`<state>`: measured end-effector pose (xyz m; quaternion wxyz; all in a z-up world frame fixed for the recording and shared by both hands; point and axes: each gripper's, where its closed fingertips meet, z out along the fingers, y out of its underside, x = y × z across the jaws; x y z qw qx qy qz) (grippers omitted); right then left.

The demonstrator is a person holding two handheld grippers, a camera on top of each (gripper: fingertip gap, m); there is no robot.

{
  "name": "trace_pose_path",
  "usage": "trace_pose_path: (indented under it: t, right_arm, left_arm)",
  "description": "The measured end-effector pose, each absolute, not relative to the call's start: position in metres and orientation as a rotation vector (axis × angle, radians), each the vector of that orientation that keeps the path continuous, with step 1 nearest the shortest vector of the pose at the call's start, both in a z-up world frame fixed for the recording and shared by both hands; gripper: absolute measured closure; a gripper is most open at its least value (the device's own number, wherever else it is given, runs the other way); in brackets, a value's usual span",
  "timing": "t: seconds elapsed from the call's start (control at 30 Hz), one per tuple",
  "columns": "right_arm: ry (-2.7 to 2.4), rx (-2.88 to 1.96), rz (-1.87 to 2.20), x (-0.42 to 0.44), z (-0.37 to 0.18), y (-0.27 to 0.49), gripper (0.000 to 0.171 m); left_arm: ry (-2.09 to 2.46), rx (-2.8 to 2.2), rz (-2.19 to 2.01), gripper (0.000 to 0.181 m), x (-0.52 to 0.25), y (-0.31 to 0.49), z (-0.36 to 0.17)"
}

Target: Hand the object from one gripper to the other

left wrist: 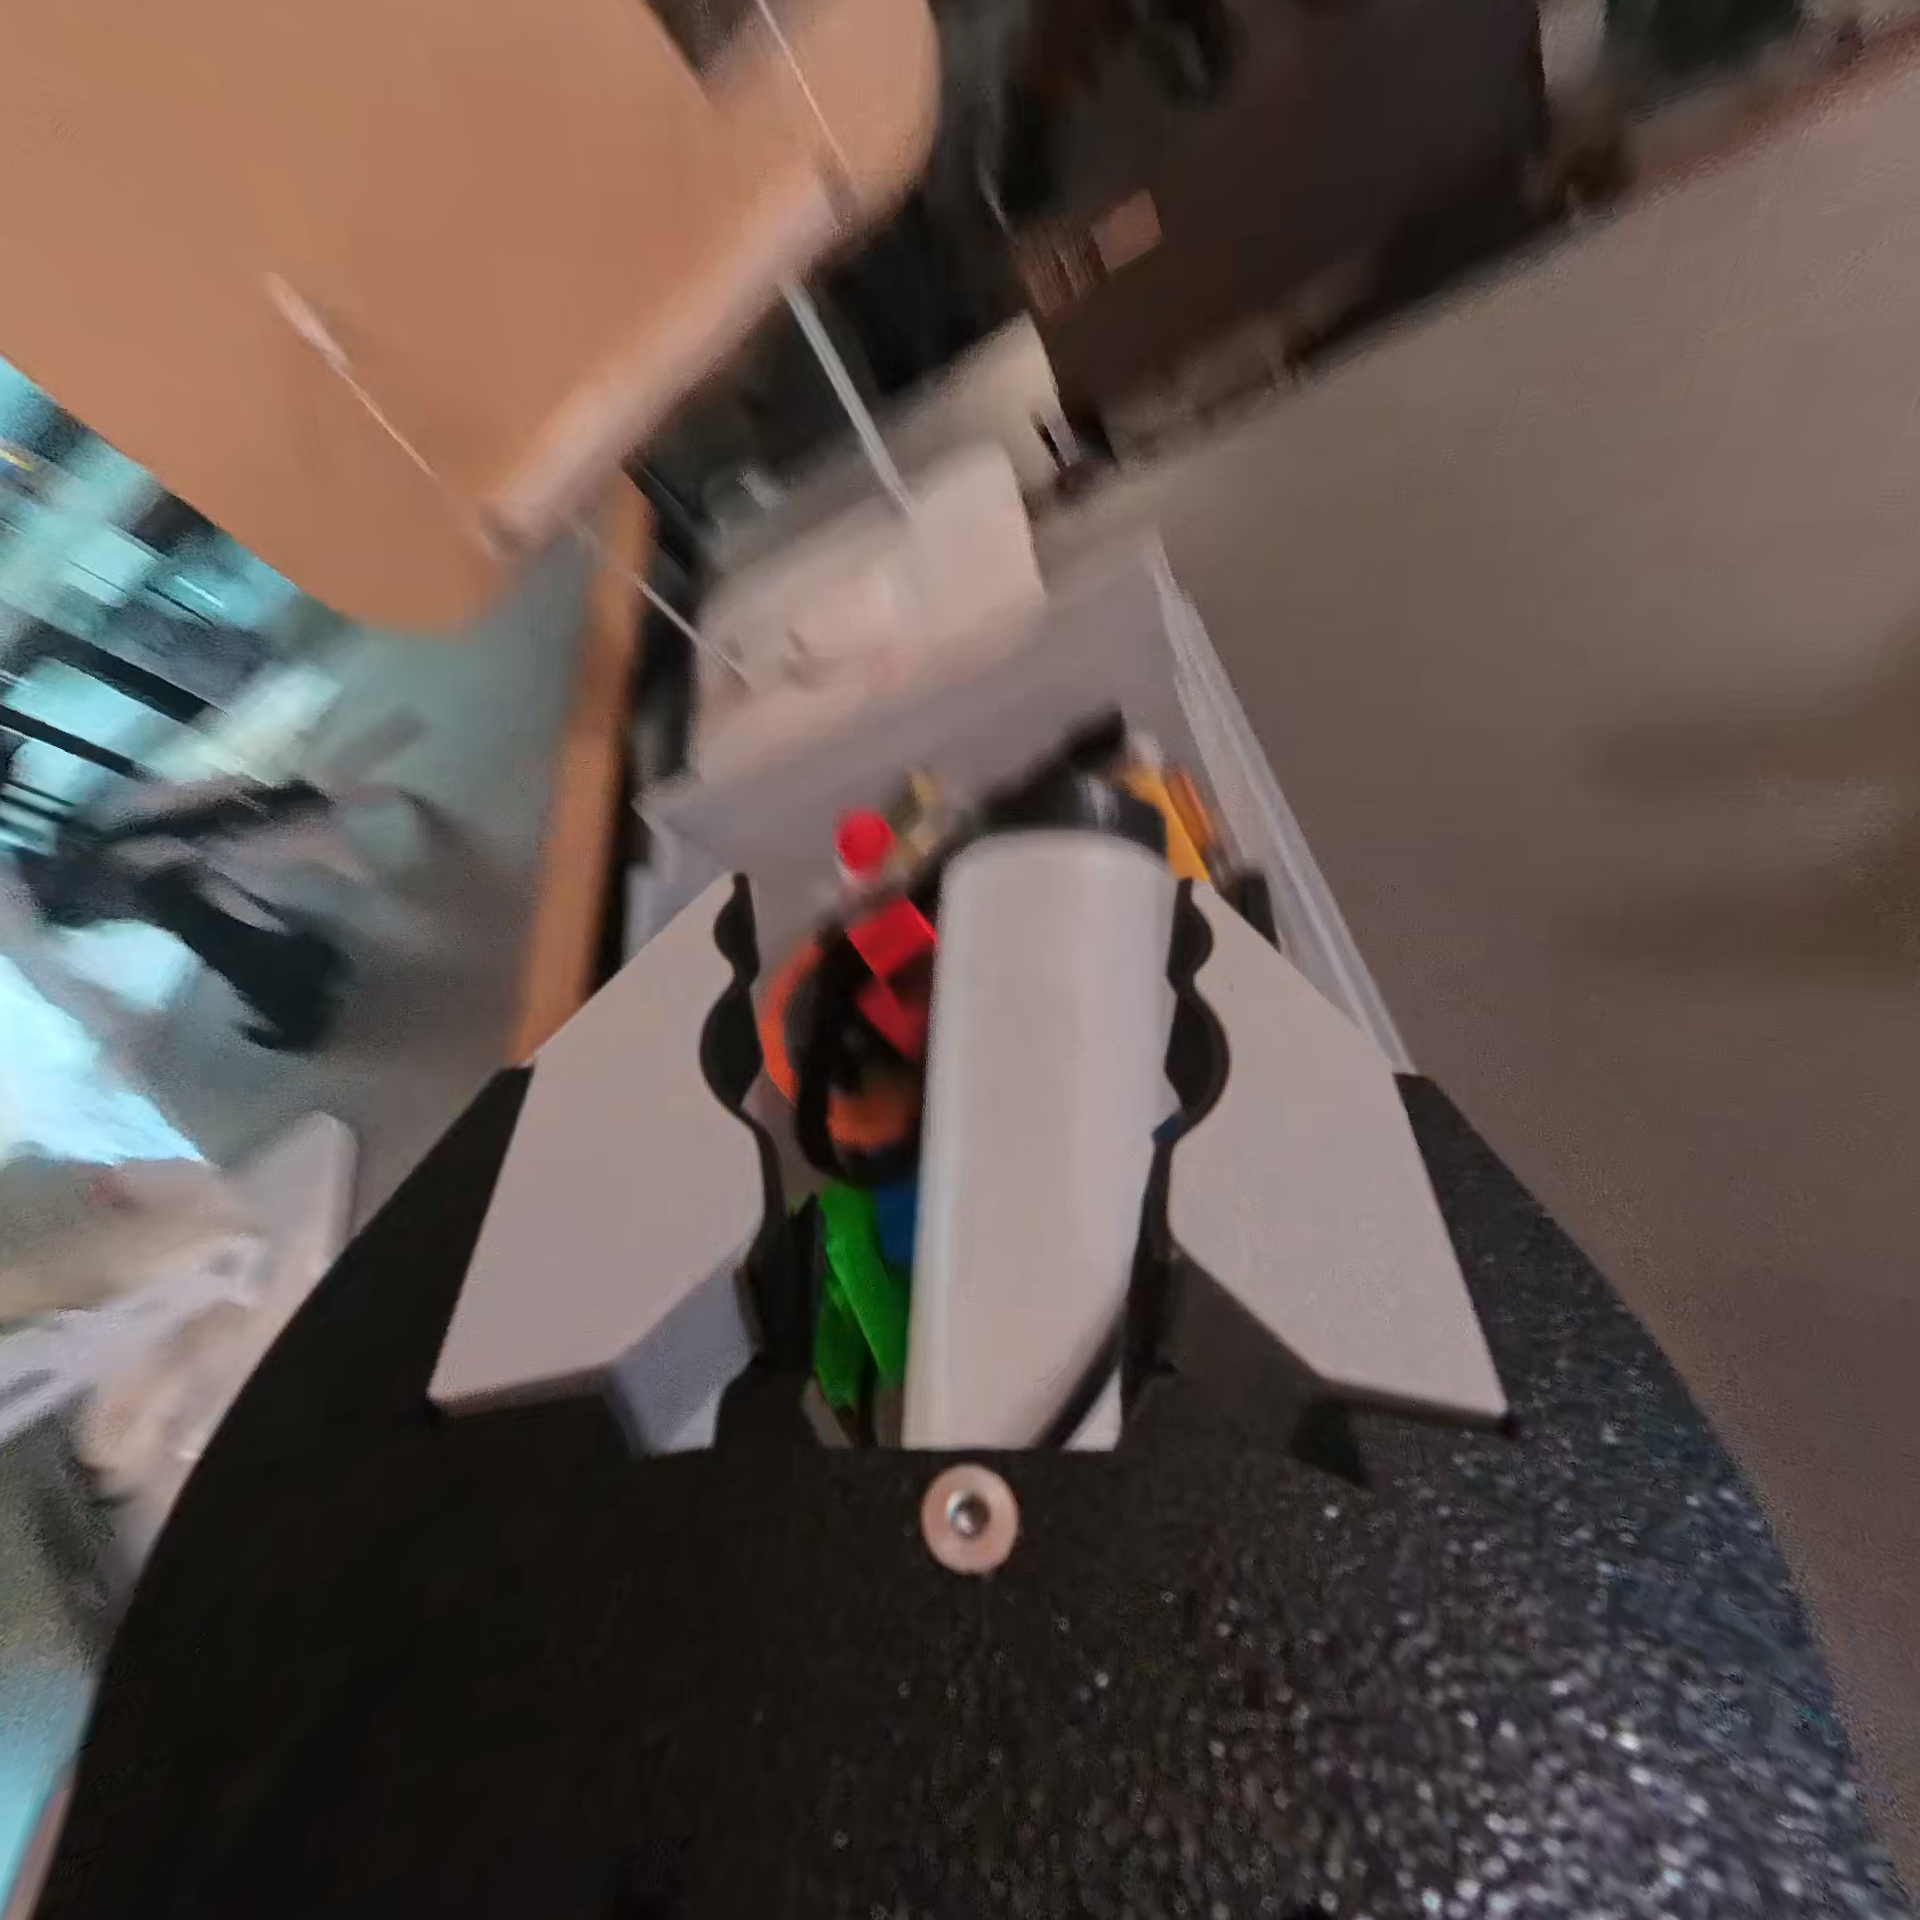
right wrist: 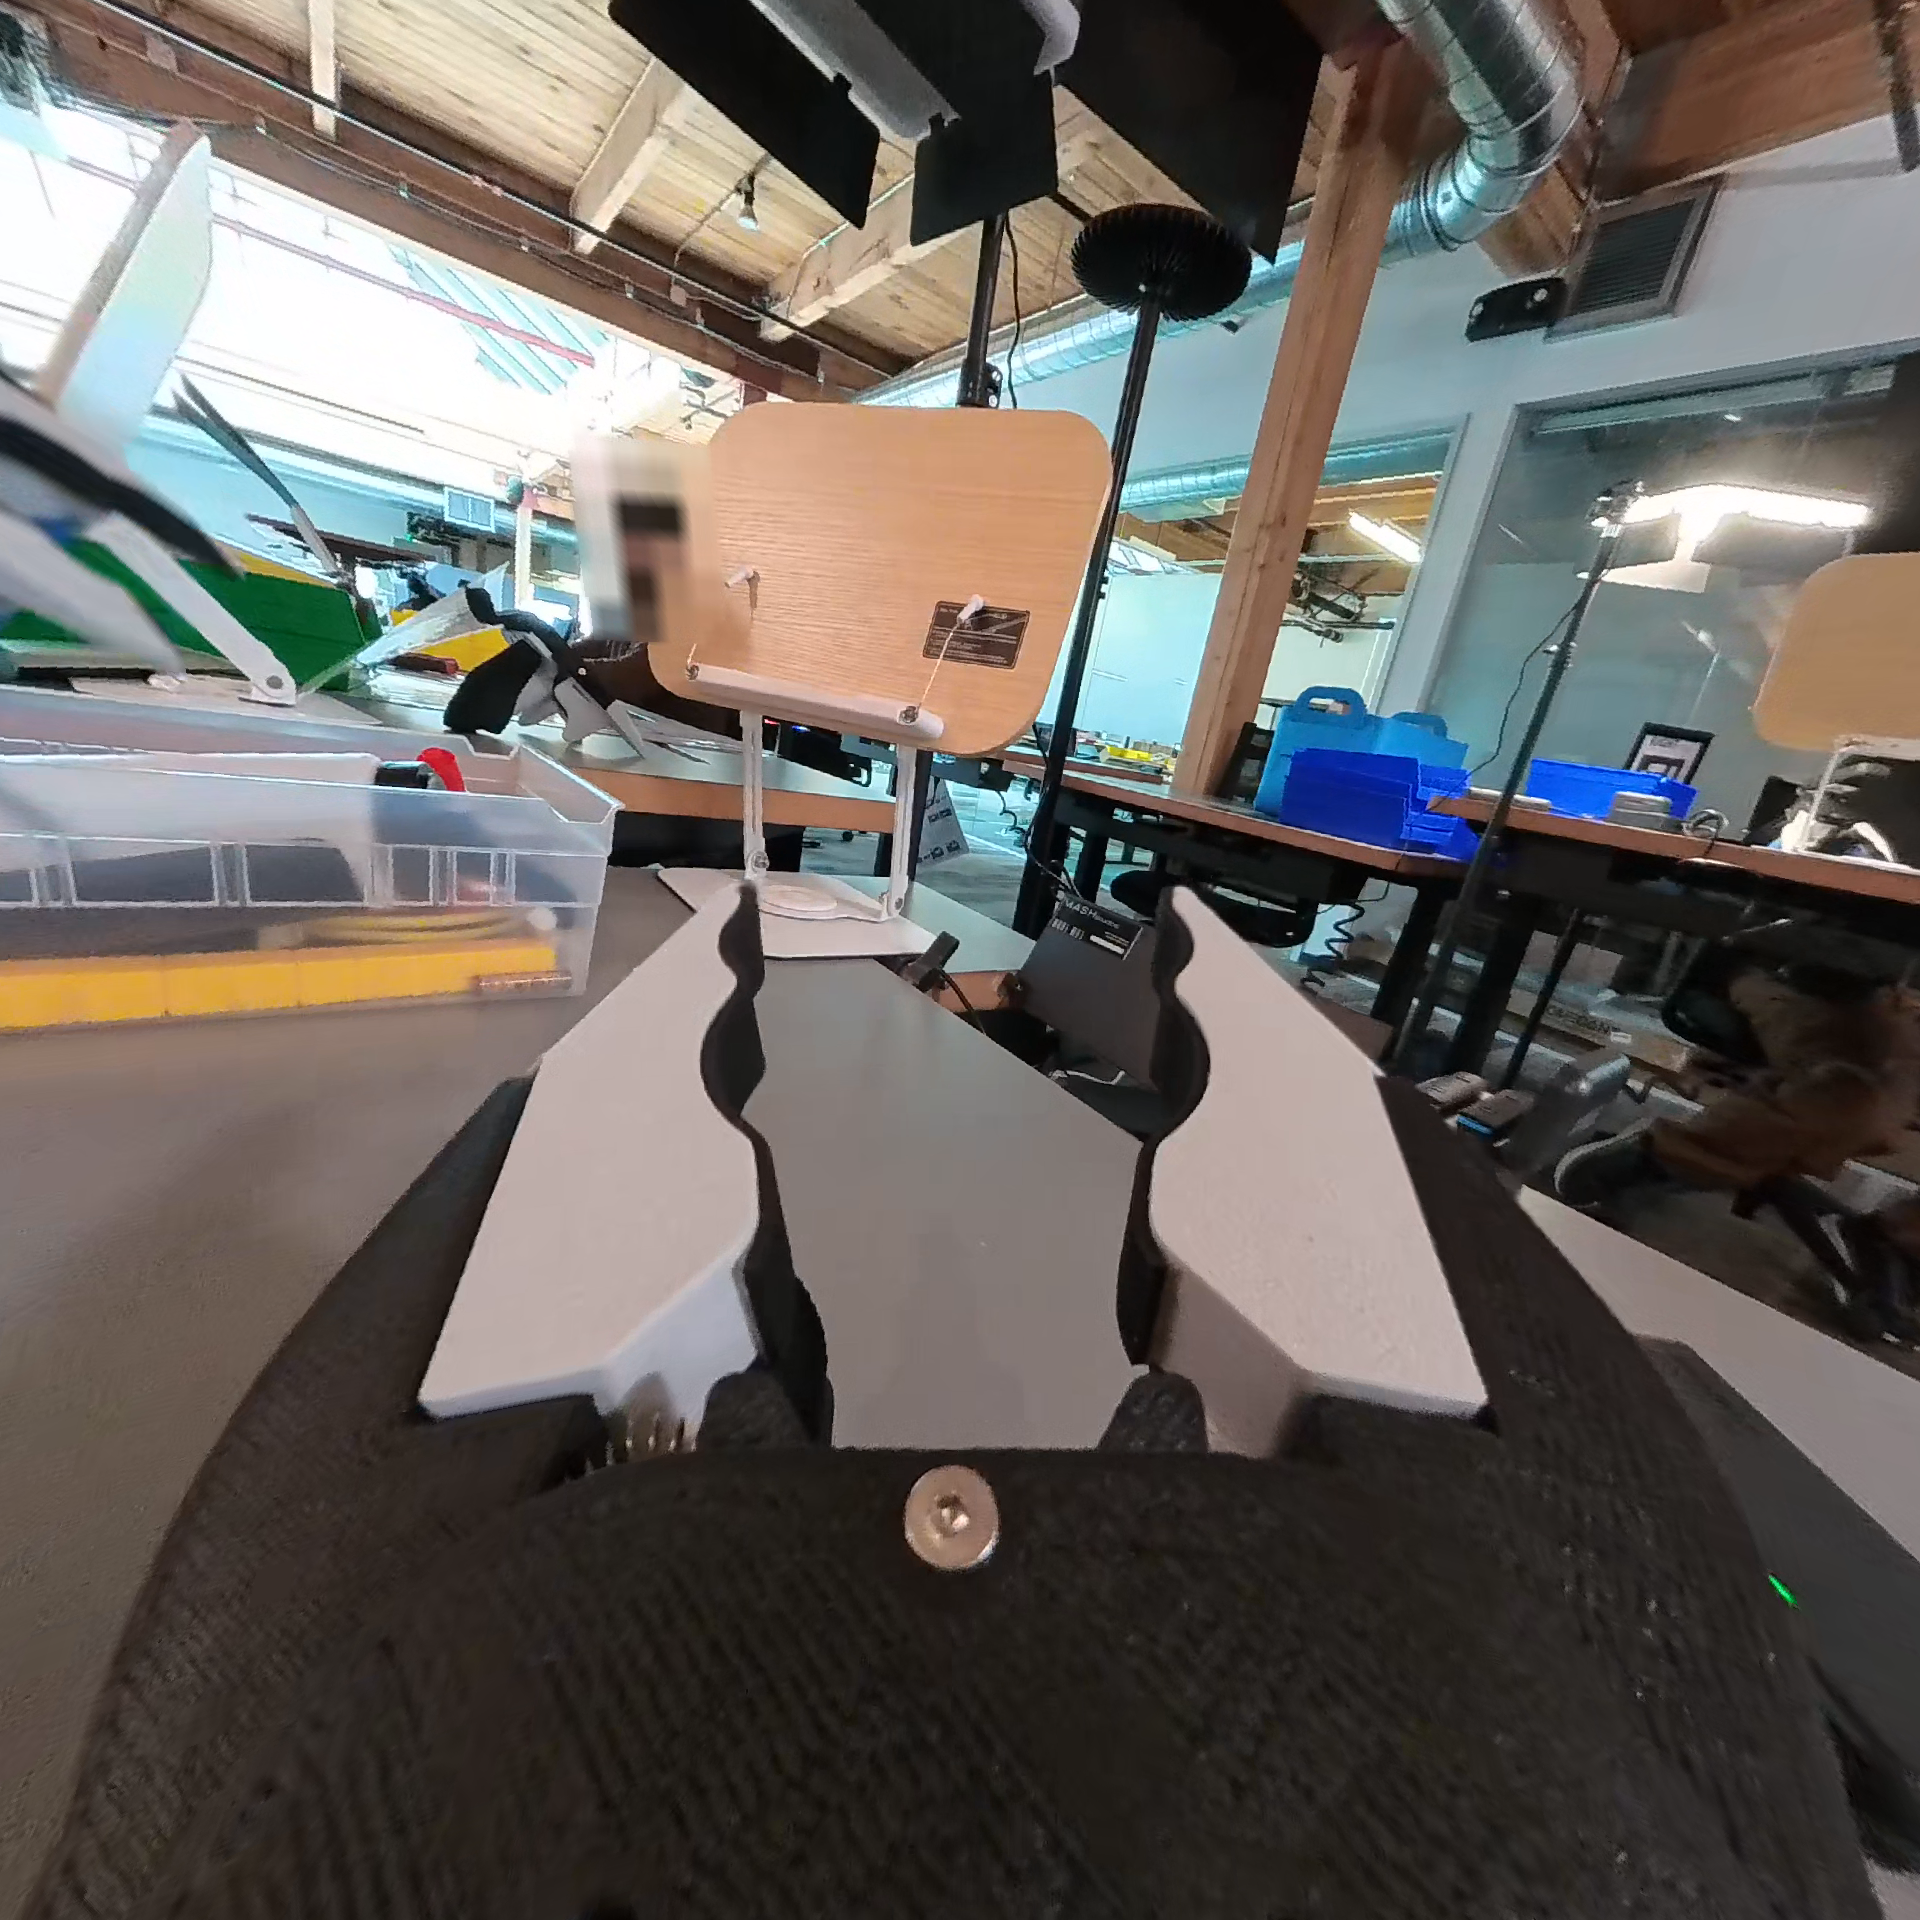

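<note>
The left wrist view is motion-blurred. A pale grey cylinder lies lengthwise between the fingers of my left gripper. It rests against the right finger, with a gap to the left finger. The jaws stand apart. Under it are red, orange and green pieces inside a clear box. My right gripper is open and empty, low over the grey table. In the right wrist view the left gripper shows blurred at far left, above the clear box.
A wooden board on a white stand stands at the table's far edge ahead of the right gripper; it also shows in the left wrist view. A yellow block strip lies in front of the box. Other desks with blue bins stand behind.
</note>
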<state>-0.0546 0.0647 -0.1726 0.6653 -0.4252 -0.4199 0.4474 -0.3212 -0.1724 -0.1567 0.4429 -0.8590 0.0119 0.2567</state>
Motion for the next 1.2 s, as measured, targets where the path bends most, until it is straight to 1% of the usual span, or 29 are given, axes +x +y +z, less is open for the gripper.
trace_pose_path:
  t: [0.07, 0.13, 0.37, 0.4, 0.43, 0.73, 0.77, 0.9, 1.2]
  right_arm:
    - [-0.962, -0.966, 1.013, -0.057, -0.175, 0.064, 0.097]
    - [-0.972, -0.967, 1.015, -0.058, -0.176, 0.062, 0.099]
    - [-1.0, -0.986, 1.018, -0.061, -0.18, 0.061, 0.106]
    - [-1.004, -0.988, 1.019, -0.061, -0.181, 0.061, 0.106]
    - [-1.008, -0.989, 1.02, -0.062, -0.182, 0.061, 0.107]
    - [-1.056, -0.999, 1.023, -0.068, -0.187, 0.054, 0.112]
    - [-1.061, -1.0, 1.021, -0.068, -0.187, 0.054, 0.112]
    - [-1.073, -1.007, 1.022, -0.069, -0.189, 0.053, 0.115]
    - [-1.098, -1.018, 1.017, -0.072, -0.194, 0.051, 0.117]
  left_arm:
    - [0.029, -2.334, 0.511, 0.106, -0.326, -0.183, -0.195]
    - [0.033, -2.441, 0.453, 0.098, -0.334, -0.186, -0.217]
    - [0.014, -2.639, 0.179, 0.096, -0.336, -0.165, -0.253]
    - [0.001, -2.667, 0.144, 0.099, -0.335, -0.163, -0.256]
    - [-0.015, -2.683, 0.132, 0.096, -0.336, -0.163, -0.256]
    - [-0.097, -2.763, 0.058, 0.095, -0.337, -0.168, -0.26]
    - [-0.117, -2.793, 0.046, 0.102, -0.339, -0.173, -0.263]
    - [-0.194, -2.905, -0.063, 0.099, -0.337, -0.186, -0.274]
    - [-0.17, -2.85, 0.038, 0.099, -0.338, -0.185, -0.275]
